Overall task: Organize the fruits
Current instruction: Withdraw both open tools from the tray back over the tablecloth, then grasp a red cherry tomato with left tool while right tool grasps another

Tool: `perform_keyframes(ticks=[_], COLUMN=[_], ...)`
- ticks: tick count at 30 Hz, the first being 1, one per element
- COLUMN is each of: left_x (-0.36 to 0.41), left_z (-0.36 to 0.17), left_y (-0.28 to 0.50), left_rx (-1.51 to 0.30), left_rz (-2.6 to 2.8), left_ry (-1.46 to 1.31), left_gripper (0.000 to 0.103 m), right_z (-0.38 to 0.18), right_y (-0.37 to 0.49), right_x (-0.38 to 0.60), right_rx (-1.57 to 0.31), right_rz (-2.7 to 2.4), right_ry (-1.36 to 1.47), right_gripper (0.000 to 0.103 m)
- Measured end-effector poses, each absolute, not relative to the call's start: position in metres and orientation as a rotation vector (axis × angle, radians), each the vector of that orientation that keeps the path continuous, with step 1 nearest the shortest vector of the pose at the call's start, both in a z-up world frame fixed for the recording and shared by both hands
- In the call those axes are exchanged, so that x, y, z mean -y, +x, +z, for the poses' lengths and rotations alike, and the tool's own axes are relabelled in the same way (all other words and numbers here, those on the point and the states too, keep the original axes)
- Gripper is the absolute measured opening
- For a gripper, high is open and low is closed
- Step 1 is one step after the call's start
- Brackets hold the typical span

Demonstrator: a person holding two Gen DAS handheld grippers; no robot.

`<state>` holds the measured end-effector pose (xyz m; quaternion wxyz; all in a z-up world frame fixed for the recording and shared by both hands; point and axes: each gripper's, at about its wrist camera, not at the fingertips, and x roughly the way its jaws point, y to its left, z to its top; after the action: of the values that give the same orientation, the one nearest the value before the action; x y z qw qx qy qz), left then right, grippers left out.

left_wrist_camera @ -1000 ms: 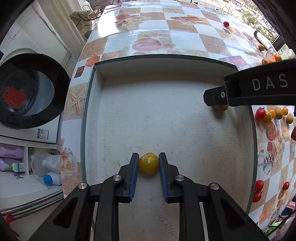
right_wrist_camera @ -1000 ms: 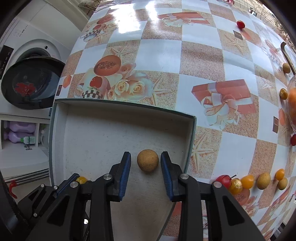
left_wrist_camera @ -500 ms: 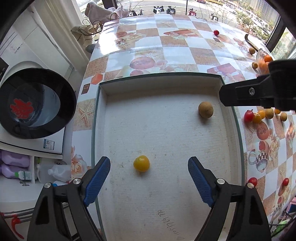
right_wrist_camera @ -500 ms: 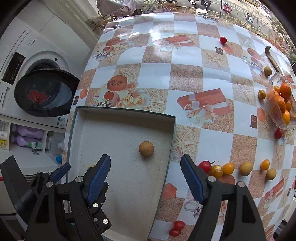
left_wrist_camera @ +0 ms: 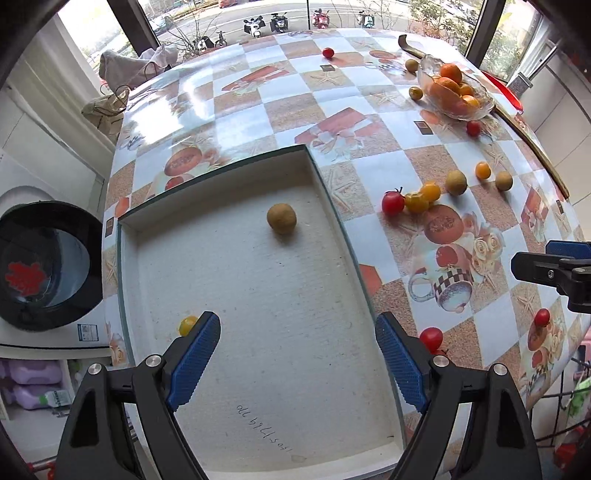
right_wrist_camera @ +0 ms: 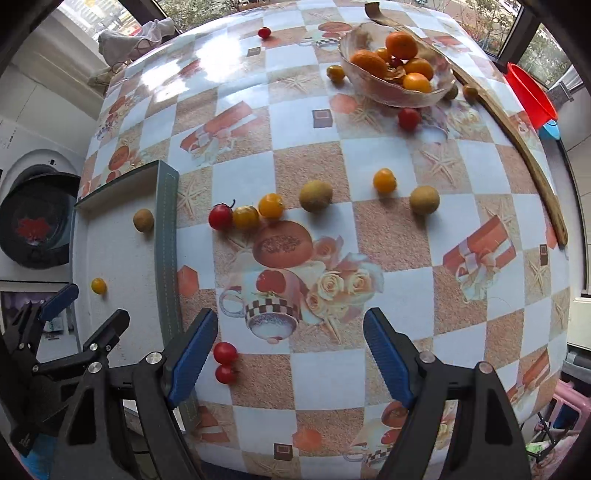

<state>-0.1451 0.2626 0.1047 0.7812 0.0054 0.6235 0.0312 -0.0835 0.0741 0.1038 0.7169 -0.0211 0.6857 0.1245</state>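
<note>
Hovering with jaws spread wide, left gripper (left_wrist_camera: 297,345) and right gripper (right_wrist_camera: 290,341) grasp nothing.
Brown fruit (left_wrist_camera: 281,218), perhaps a longan, lies mid-frame in the tray (left_wrist_camera: 328,192); yellow tomato (left_wrist_camera: 186,325) lower left.

This is a home, probably a laundry or balcony room. A front-loading washing machine (left_wrist_camera: 48,266) stands beside the bench (right_wrist_camera: 314,122), which has a printed checkered oilcloth, and purple detergent bottles (left_wrist_camera: 27,384) sit on a low shelf. Windows show parked scooters (left_wrist_camera: 273,22) outside.
</note>
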Motion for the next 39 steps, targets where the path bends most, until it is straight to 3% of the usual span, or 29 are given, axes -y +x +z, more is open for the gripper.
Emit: perform_keyframes(ticks=[11,22,25,29,31,33,34,39], left_x=[-0.164,-0.153,-0.156,-0.167,-0.173,-0.182,-0.186,-0.21], left_z=[0.075,0.035,0.029,0.026,0.032,0.038,0.041,0.054], left_y=[-0.134,-0.124,-0.123,-0.129,-0.13,-0.134,-0.132,-0.13], left_rx=[-1.401,-1.525,-1.56,-1.579,-1.563,-1.553,-1.553,-1.547], left_rz=[-0.123,-0.09,-0.084,-0.057,-0.053,-0.06,-0.071,-0.117], left_ry=[0.106,0.128,0.093,0.02,0.008,0.002,-0.01,-0.106], left_gripper=[0.087,0.086,0.086,0.073,0.059,0.03,0.023,0.022], right_z=[0.069,0.049,0.043,0.038,0.04,0.041,0.041,0.051], right_y=[-0.127,-0.127,-0.132,-0.137,-0.14,-0.141,-0.141,-0.131], right_x=[0.022,0.017,0.011,0.006,0.004,0.002,0.002,0.014], right_rx=[-1.613,-1.609,-1.615,-1.629,-1.622,-1.626,-1.629,-1.636], right_rz=[0.079,0.113,0.127,0.119,0.135,0.157,0.162,0.166], right_ry=[0.016,-0.012,-0.035,-0.05,-0.05,-0.038,-0.03,0.052], right_gripper=[0.084,0.084,0.076,0.06,0.048,0.031,0.025,0.025])
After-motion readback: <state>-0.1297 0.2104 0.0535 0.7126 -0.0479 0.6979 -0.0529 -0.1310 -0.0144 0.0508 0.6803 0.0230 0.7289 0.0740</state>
